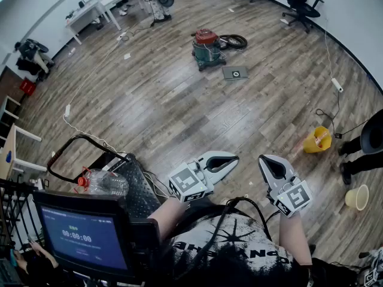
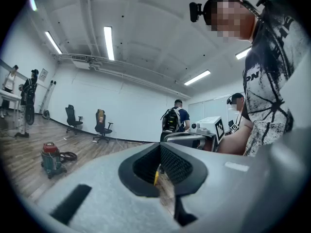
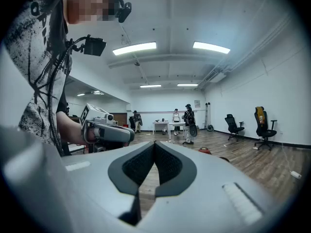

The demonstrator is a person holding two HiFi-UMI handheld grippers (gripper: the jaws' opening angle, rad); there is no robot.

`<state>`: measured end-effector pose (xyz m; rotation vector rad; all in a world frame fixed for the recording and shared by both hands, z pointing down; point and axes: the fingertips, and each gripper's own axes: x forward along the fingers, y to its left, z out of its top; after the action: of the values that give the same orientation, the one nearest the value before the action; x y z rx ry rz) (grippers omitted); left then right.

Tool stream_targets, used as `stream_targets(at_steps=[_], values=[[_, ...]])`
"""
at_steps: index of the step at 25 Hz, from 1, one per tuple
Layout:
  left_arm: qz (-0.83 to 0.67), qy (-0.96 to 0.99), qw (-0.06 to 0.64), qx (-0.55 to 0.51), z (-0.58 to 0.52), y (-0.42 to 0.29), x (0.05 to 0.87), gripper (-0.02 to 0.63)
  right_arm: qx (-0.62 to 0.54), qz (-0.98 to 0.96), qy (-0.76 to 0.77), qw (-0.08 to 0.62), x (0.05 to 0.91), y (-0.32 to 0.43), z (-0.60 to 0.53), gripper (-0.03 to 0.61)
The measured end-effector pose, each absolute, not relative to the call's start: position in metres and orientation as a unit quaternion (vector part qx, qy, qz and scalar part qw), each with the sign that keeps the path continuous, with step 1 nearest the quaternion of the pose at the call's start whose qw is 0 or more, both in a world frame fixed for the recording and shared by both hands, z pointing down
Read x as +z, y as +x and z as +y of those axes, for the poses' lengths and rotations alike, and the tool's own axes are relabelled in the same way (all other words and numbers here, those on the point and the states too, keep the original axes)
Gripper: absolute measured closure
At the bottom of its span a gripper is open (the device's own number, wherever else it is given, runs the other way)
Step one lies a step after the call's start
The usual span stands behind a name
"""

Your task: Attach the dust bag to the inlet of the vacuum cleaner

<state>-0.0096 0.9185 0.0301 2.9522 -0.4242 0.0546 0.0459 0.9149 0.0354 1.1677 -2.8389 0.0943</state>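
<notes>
The vacuum cleaner (image 1: 206, 46), red on top with a green body, stands far off on the wooden floor with its black hose (image 1: 234, 40) coiled beside it. A flat grey dust bag (image 1: 235, 73) with a round hole lies on the floor just right of it. My left gripper (image 1: 231, 159) and right gripper (image 1: 267, 161) are held level close to my chest, far from both. Each is shut with nothing between its jaws. The left gripper view shows its closed jaws (image 2: 159, 152) and the distant vacuum cleaner (image 2: 50, 158). The right gripper view shows its closed jaws (image 3: 154, 152).
A yellow bucket (image 1: 317, 140) and a beige bucket (image 1: 357, 197) stand at the right, near a person's legs (image 1: 358, 148). A monitor (image 1: 84, 235) and a plastic bottle (image 1: 105, 183) are at my lower left. Office chairs (image 1: 302, 2), a white table (image 1: 99, 8) and cables line the walls.
</notes>
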Motion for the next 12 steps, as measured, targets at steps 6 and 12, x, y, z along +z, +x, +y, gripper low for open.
stream_targets(at_steps=[6, 12], values=[[-0.126, 0.988, 0.089, 0.022, 0.9242, -0.0091, 0.0319, 0.612, 0.062, -0.924, 0.378, 0.003, 0.0384, 0.0433, 0.9216, 0.574], [-0.120, 0.989, 0.080, 0.027, 0.9221, -0.0063, 0.0292, 0.612, 0.055, -0.926, 0.373, -0.010, 0.0322, 0.0400, 0.9167, 0.574]])
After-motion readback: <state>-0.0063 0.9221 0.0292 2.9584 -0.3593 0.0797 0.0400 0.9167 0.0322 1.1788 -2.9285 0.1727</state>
